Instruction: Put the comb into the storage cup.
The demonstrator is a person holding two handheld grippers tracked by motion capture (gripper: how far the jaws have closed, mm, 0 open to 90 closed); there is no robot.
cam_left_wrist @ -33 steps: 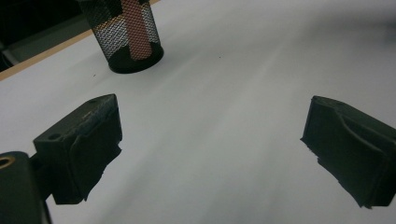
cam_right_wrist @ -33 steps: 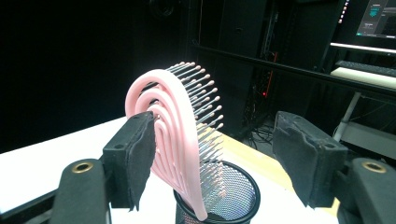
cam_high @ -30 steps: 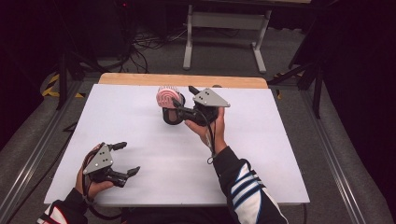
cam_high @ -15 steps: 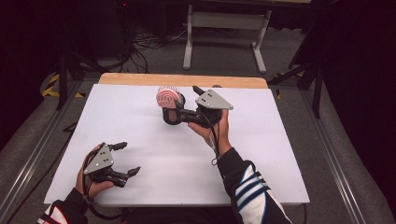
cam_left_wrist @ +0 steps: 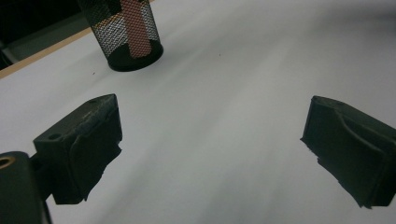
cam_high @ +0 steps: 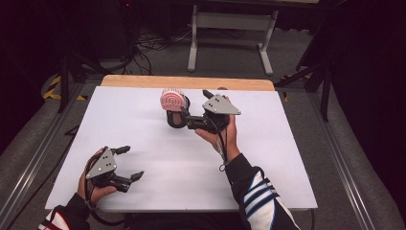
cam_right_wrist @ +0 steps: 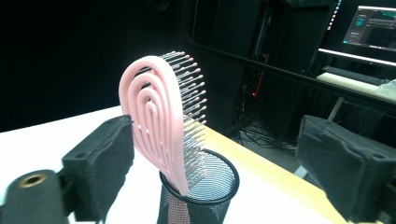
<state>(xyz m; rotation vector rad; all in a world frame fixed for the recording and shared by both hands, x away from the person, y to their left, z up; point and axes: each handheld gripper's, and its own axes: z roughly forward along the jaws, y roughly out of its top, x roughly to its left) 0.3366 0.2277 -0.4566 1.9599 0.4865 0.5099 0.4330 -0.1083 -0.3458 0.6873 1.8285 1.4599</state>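
Note:
A pink hairbrush (cam_high: pixel 172 99) stands handle-down in a black mesh cup (cam_high: pixel 174 120) at the far middle of the white table (cam_high: pixel 287 158). My right gripper (cam_high: pixel 187 115) lies on its side right of the cup, jaws pointing at it. In the right gripper view the brush (cam_right_wrist: pixel 154 116) rises from the cup (cam_right_wrist: pixel 205 200) between the wide jaws of the right gripper (cam_right_wrist: pixel 219 163). They have just been opening, and the pads do not press on it. My left gripper (cam_high: pixel 130 163) rests open near the front left corner, nothing between its jaws. The left gripper (cam_left_wrist: pixel 210 140) faces the distant cup (cam_left_wrist: pixel 130 37).
A wooden strip (cam_high: pixel 191 82) runs along the table's far edge. Behind it stand a metal stand (cam_high: pixel 230 28) and cables on the floor. Rails (cam_high: pixel 344 158) flank the table on both sides. A monitor (cam_right_wrist: pixel 373 23) glows at the far right of the right gripper view.
The right hand has shifted only slightly beside the cup. The brush stays upright in the cup. The left gripper has kept still.

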